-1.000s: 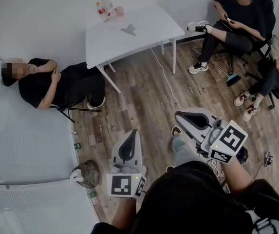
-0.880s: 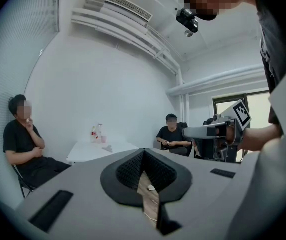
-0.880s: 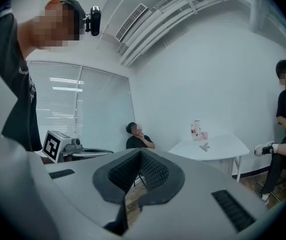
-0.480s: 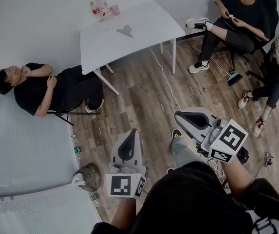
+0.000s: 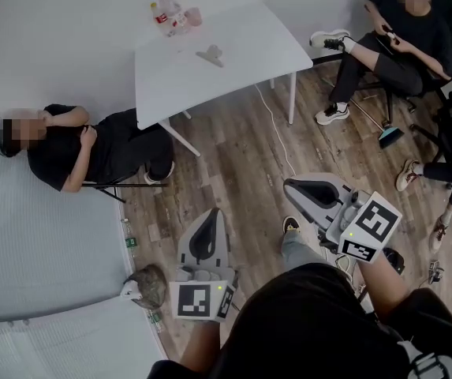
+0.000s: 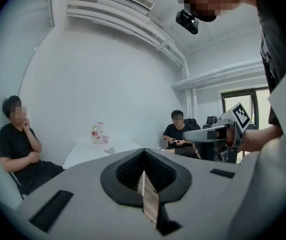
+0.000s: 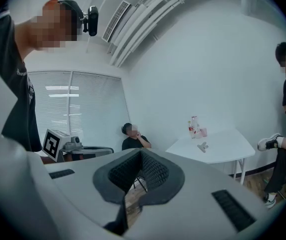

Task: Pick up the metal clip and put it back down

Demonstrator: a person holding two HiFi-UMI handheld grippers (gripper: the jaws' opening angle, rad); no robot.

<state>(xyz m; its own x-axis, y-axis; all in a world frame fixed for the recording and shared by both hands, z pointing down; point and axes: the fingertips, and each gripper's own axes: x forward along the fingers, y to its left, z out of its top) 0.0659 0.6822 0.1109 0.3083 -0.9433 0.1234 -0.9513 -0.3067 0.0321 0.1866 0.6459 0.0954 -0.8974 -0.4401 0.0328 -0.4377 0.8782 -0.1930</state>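
The metal clip (image 5: 210, 54) lies on the white table (image 5: 241, 50) far ahead of me, and nothing touches it. It also shows as a small grey shape in the left gripper view (image 6: 109, 150) and the right gripper view (image 7: 202, 146). My left gripper (image 5: 217, 212) is held over the wooden floor, shut and empty. My right gripper (image 5: 286, 185) hangs beside it, also shut with nothing in it. Both point roughly level toward the table, well short of it.
Bottles and a pink cup (image 5: 172, 14) stand at the table's far corner. A person (image 5: 76, 144) sits by the left wall, another person (image 5: 399, 38) on a chair at the upper right. A white cable (image 5: 277, 136) runs over the floor; a grey bag (image 5: 148, 284) lies near my left.
The table and the seated people have shifted in the head view as I move across the floor. Both grippers keep their place in the view and stay shut.
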